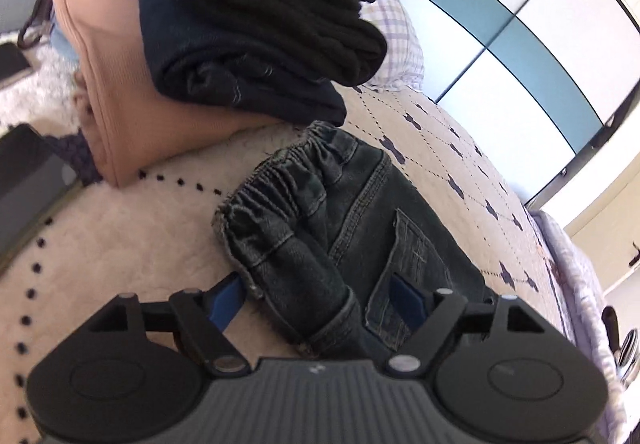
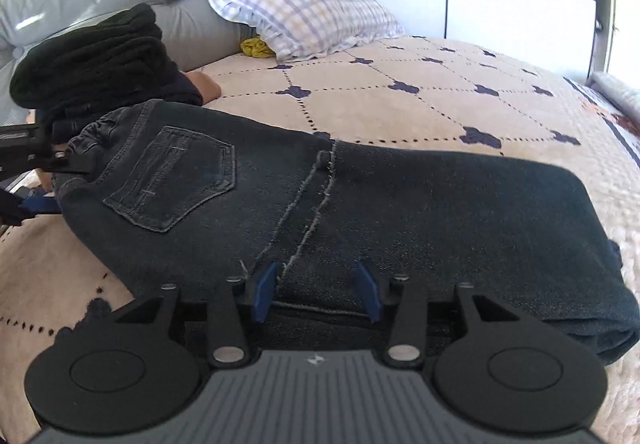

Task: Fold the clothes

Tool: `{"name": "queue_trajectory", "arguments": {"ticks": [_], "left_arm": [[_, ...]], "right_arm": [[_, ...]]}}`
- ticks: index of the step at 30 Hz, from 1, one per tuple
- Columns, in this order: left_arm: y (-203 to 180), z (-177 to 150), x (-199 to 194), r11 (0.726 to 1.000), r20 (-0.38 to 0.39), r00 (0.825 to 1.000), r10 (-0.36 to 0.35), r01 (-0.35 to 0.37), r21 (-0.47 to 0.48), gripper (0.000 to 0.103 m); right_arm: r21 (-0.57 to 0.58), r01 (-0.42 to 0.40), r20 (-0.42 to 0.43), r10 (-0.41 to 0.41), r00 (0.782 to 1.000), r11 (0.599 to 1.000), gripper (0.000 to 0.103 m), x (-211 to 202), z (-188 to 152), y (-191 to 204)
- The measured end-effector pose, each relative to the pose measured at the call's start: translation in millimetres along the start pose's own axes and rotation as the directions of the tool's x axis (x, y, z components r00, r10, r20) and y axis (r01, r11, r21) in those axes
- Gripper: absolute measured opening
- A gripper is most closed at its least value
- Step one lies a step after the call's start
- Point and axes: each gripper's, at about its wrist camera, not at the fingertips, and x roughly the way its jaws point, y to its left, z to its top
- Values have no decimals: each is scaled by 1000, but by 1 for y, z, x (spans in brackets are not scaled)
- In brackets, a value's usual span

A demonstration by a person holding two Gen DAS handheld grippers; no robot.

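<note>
- Between the left gripper's (image 1: 316, 302) wide-apart pads: waistband end of the jeans (image 1: 320, 228), not pinched.
- Right under the right gripper (image 2: 316, 290): folded hem edge, pads apart, no squeeze.
- Long way of jeans: across, from left gripper to right.
- Just past the left gripper: folded pile (image 1: 224, 44).
- On the bed (image 2: 400, 104): all of it.

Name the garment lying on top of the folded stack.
The black knit garment tops the stack, above the navy one and the pink one lowest.
</note>
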Motion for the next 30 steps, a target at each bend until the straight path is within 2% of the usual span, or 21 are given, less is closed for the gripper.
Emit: {"name": "queue_trajectory", "arguments": {"ticks": [2, 4, 6, 7, 10, 13, 16, 18, 22, 24, 26, 28, 30], "left_arm": [[1, 0, 5, 1000, 21, 1000, 5, -4, -30, 79], [-1, -3, 7, 999, 43, 999, 12, -10, -39, 75], [-6, -5, 8, 999, 55, 998, 44, -43, -20, 66], [-8, -6, 8, 998, 60, 996, 63, -62, -8, 55], [-9, -5, 8, 997, 64, 995, 71, -70, -29, 40], [-16, -1, 2, 999, 91, 995, 50, -48, -23, 29], [-37, 3, -6, 998, 134, 990, 45, -51, 40, 26], [-57, 6, -13, 995, 163, 986, 33, -47, 82, 25], [-104, 7, -35, 978, 233, 971, -48, -1, 207, 25], [-134, 1, -48, 950, 258, 961, -100, 15, 311, 24], [-167, -7, -53, 906, 269, 952, -144, 17, 424, 24], [-201, -20, -50, 848, 252, 951, -182, 22, 530, 24], [-235, -39, -44, 776, 227, 952, -203, 15, 631, 24]], "right_arm": [[24, -49, 2, 49, 999, 999, 50, 0, 2, -3], [37, -63, -1, 64, 998, 997, 50, 2, 1, -5], [25, -62, -16, 63, 998, 998, 51, 6, -2, -2], [16, -59, -20, 59, 998, 998, 51, 6, -2, 1], [13, -65, -21, 65, 998, 998, 51, 3, -2, 3], [185, -122, 54, 114, 992, 975, 47, -17, -3, -26], [317, -64, 116, 29, 993, 946, 48, -36, -14, -54], [371, -63, 128, 16, 992, 926, 48, -46, -23, -70], [468, -95, 156, 24, 987, 878, 48, -61, -39, -100], [520, -114, 191, 15, 981, 847, 48, -71, -46, -118], [578, -142, 234, 4, 972, 804, 49, -81, -53, -137], [663, -176, 264, -7, 965, 727, 50, -86, -65, -164], [741, -200, 278, -22, 960, 641, 51, -89, -79, -187]]}}
